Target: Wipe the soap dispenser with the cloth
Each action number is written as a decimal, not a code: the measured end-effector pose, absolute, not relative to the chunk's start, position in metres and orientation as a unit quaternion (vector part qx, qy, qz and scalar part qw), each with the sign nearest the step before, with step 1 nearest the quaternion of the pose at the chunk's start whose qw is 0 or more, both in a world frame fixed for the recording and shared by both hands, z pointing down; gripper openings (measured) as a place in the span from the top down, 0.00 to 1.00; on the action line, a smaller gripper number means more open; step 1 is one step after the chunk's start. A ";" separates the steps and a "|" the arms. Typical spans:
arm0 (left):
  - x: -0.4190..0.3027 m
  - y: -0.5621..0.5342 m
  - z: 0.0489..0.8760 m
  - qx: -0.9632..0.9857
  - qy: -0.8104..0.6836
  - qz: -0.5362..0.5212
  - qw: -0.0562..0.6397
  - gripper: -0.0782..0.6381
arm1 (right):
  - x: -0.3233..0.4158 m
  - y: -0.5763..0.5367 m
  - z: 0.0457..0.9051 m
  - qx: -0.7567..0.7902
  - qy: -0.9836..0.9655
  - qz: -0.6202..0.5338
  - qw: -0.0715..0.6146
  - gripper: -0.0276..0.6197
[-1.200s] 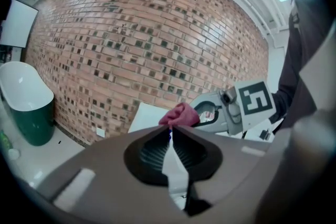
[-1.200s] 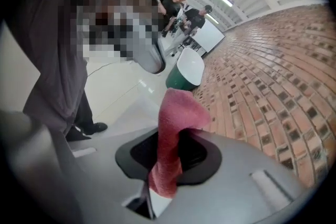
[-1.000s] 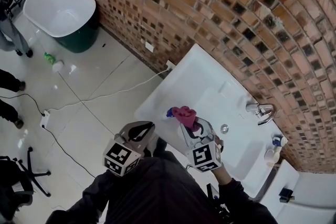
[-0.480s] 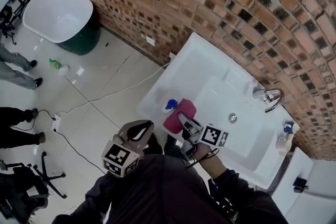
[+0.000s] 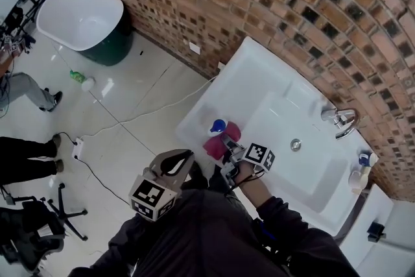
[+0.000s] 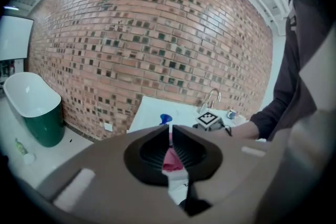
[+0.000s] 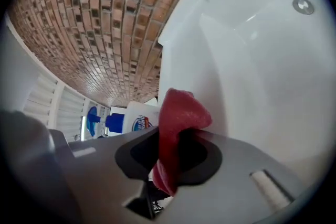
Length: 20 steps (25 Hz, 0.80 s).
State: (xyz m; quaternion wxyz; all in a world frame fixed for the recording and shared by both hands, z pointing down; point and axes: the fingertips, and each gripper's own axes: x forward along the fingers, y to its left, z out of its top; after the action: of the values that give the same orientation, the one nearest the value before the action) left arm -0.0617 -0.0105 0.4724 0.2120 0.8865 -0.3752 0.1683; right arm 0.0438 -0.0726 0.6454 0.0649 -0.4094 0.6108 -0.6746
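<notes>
- The soap dispenser (image 5: 217, 126) stands on the flat rim of the sink (image 5: 259, 71), at the end away from the tap and close to the sink's front corner. It is a white plastic bottle with a blue pump on top.
- It looks light and stiff, so I judge it easy to tip or push along the rim. The smooth plastic is likely slippery, and the pump head would sink if pressed. The body low down, or the neck, seems the best place to steady it, with gentle sideways strokes for the wiping.
- The cloth (image 5: 216, 144) is pink-red, soft and limp, and bunched into a fold. It sits over the sink's rim just beside the dispenser, on the side toward the person. Because it gives under pressure, it should wrap around the round body well when held by a gathered edge.
- The right gripper (image 5: 228, 141) pinches the cloth. In the right gripper view its jaws are clamped on a fold, with a rounded wad sticking out past the tips and a tail hanging below. The wad is right next to the bottle's body, but I cannot tell whether it touches.
- The left gripper (image 5: 181, 159) hangs clear of the sink, out in front of its rim and above the floor. Its jaws are pressed together with nothing between them, and it touches nothing.
</notes>
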 end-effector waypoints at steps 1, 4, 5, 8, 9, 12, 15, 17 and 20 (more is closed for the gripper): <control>-0.063 -0.010 0.472 0.885 -0.378 0.168 0.213 0.86 | 0.043 -0.073 0.652 -0.409 0.607 -0.679 0.060 0.85; -0.065 -0.009 0.472 0.882 -0.382 0.169 0.216 0.87 | 0.045 -0.073 0.664 -0.404 0.592 -0.695 0.061 0.85; -0.066 -0.008 0.472 0.882 -0.383 0.170 0.216 0.87 | 0.046 -0.074 0.664 -0.403 0.589 -0.698 0.062 0.85; -0.067 -0.009 0.474 0.881 -0.384 0.168 0.220 0.87 | 0.049 -0.074 0.657 -0.393 0.596 -0.697 0.061 0.85; -0.067 -0.010 0.474 0.881 -0.384 0.167 0.221 0.86 | 0.050 -0.075 0.649 -0.385 0.609 -0.691 0.054 0.85; -0.065 -0.013 0.473 0.882 -0.383 0.161 0.221 0.87 | 0.049 -0.078 0.615 -0.332 0.706 -0.625 -0.026 0.85; -0.065 -0.016 0.473 0.884 -0.382 0.158 0.219 0.87 | 0.052 -0.092 0.582 -0.265 0.815 -0.490 -0.158 0.85; -0.063 -0.018 0.473 0.885 -0.381 0.156 0.218 0.87 | 0.058 -0.108 0.566 -0.232 0.855 -0.406 -0.225 0.85; -0.064 -0.019 0.472 0.883 -0.387 0.153 0.217 0.87 | 0.059 -0.124 0.557 -0.176 0.881 -0.313 -0.308 0.85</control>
State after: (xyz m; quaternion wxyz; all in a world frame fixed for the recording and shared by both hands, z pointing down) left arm -0.0642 -0.0191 0.4718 0.2174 0.8827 -0.3875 0.1531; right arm 0.0587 -0.1244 0.5571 -0.3084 -0.1759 0.8810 -0.3127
